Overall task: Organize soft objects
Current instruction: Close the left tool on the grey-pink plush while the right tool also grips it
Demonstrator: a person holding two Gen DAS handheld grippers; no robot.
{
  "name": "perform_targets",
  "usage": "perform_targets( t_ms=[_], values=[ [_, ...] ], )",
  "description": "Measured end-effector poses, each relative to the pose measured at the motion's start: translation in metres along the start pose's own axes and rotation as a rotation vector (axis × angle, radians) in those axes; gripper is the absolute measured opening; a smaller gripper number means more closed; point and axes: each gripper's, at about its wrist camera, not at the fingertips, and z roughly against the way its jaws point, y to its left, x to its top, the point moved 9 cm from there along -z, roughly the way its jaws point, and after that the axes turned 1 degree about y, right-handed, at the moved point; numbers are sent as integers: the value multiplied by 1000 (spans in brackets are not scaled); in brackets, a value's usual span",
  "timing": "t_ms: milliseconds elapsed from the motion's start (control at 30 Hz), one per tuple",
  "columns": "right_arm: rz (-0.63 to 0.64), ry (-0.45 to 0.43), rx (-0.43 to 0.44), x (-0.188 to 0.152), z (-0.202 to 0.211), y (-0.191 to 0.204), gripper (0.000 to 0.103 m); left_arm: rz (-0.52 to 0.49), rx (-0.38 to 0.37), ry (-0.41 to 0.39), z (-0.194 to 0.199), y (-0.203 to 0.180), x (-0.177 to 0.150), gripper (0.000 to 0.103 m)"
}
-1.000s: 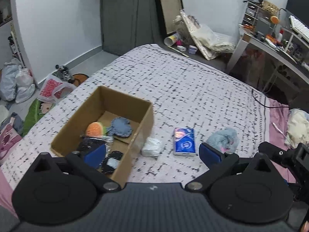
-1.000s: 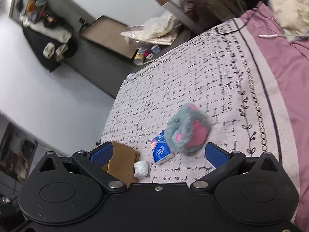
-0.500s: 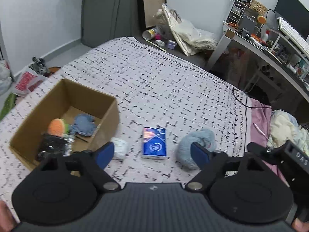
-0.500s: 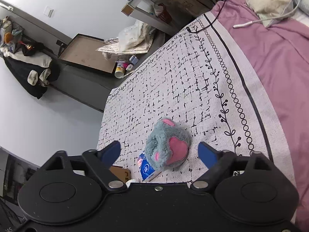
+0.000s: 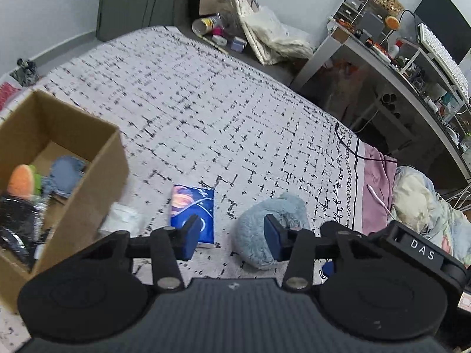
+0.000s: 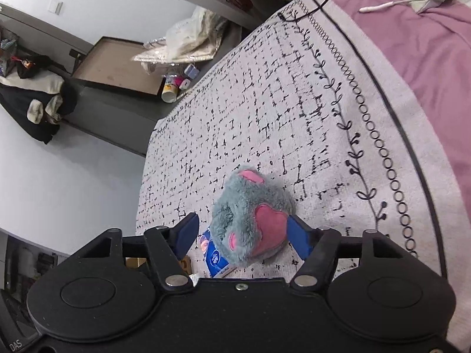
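A grey-blue plush with pink heart patches (image 6: pixel 253 223) lies on the patterned bed cover; it also shows in the left wrist view (image 5: pixel 259 235). My right gripper (image 6: pixel 244 235) is open with its jaws either side of the plush, close around it. My left gripper (image 5: pixel 231 239) is open and empty, hovering between the plush and a blue tissue pack (image 5: pixel 192 206). A white soft wad (image 5: pixel 122 217) lies beside a cardboard box (image 5: pixel 97 182) at the left, which holds an orange plush (image 5: pixel 20 181), a blue cloth (image 5: pixel 64 172) and a black item.
The bed cover (image 5: pixel 220 111) stretches ahead. A pink sheet (image 6: pixel 426 58) and crumpled bedding (image 5: pixel 424 203) lie to the right. A desk with clutter (image 5: pixel 397 53) stands past the bed. Bags and cups sit on the floor at the far end.
Both grippers moved right and closer to the bed. The right gripper came down around the plush and its jaws narrowed. The left gripper's jaws also narrowed.
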Motion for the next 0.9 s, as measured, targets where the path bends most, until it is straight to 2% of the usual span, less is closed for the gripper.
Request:
perform_targets(
  t_ms=[133,367,433,533,800,900],
  values=[
    [-7,10,-14,0,-10,-3,59,22,-30,29,-18,-2,-2,42],
    [-54,55,-19,-2,-29,-12,50,37,-39,74,-45,-4,-6,40],
    [-54,67,-31,-4,-35,-16,42,44,-40,81,-52,-4,-5,40],
    [-70,67,-41,-4,-40,-22,38,61,-64,94,-59,-6,-5,39],
    [-159,51,-6,2,-36,-37,30,39,-77,100,-72,-23,-7,37],
    [-178,52,4,1,-36,-41,29,50,-77,91,-74,-26,-7,31]
  ],
)
